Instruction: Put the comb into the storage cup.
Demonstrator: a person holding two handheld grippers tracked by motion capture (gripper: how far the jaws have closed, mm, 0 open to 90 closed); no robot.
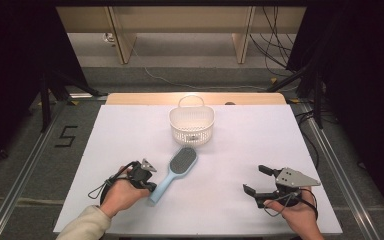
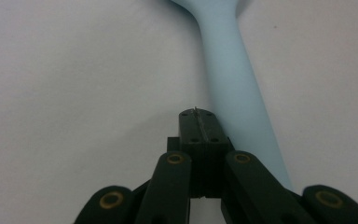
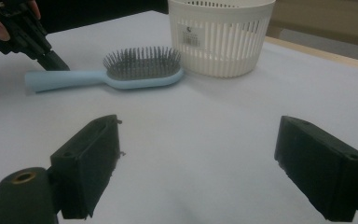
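1. Currently we see a light-blue hairbrush [image 1: 176, 172] lying flat on the white table [image 1: 130, 135], bristles up, its head toward a white slotted basket [image 1: 192, 125] and its handle toward the person's side.
2. We note the brush head lies just in front of the basket, near it; whether they touch we cannot tell. A small tag shows on the basket wall in the right gripper view.
3. We record the left gripper [image 1: 152, 187] low at the table, its jaws pressed together with nothing between them. In the left gripper view the closed tips [image 2: 199, 126] sit just beside the hairbrush handle [image 2: 235, 88], on its left edge; contact with the handle is unclear.
4. We record the right gripper [image 1: 258, 181] well apart from the brush, on the table's right side, jaws spread wide and empty. In the right gripper view its two black pads [image 3: 91, 163] frame bare table.
5. We note each gripper is held in a hand entering from the bottom edge.
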